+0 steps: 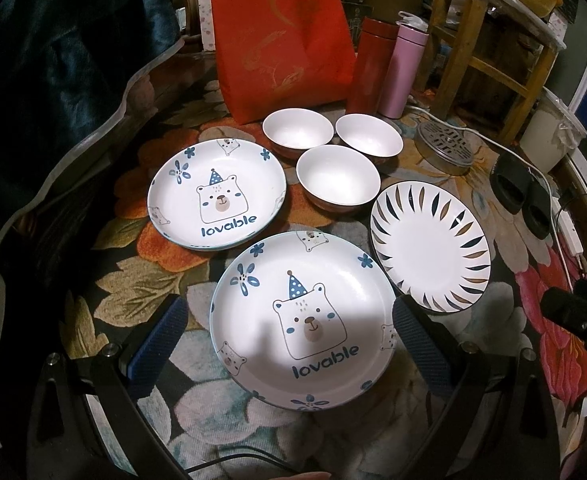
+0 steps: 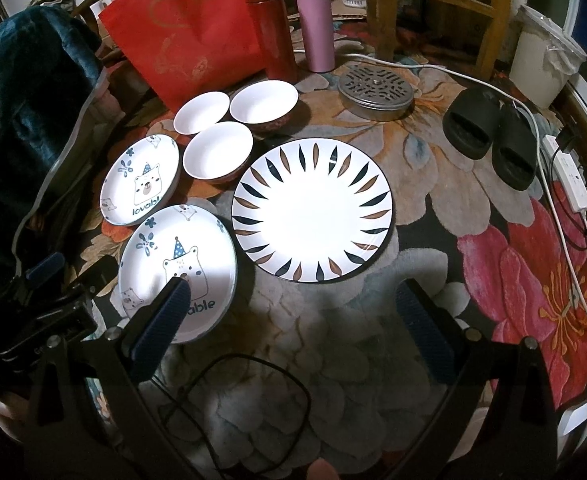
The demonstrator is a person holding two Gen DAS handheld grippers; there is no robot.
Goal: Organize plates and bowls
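Two white "lovable" bear plates lie on the floral table: a near one [image 1: 301, 320] [image 2: 177, 268] and a far one [image 1: 217, 194] [image 2: 141, 180]. A leaf-pattern plate [image 1: 429, 248] [image 2: 311, 210] lies to their right. Three white bowls with red-brown outsides [image 1: 337, 178] [image 2: 217, 152] cluster behind them. My left gripper [image 1: 289, 332] is open above the near bear plate, fingers on either side of it. My right gripper [image 2: 293, 308] is open and empty, just in front of the leaf plate. The left gripper also shows in the right wrist view [image 2: 49, 280].
A red bag [image 1: 281, 40] [image 2: 181, 36], a red flask [image 1: 369, 64] and a pink flask [image 1: 401, 68] stand at the back. A round metal tin [image 2: 375, 90], black slippers [image 2: 489, 136] and a power strip with cables [image 2: 569, 176] lie at right. A wooden stool [image 1: 489, 40] stands behind.
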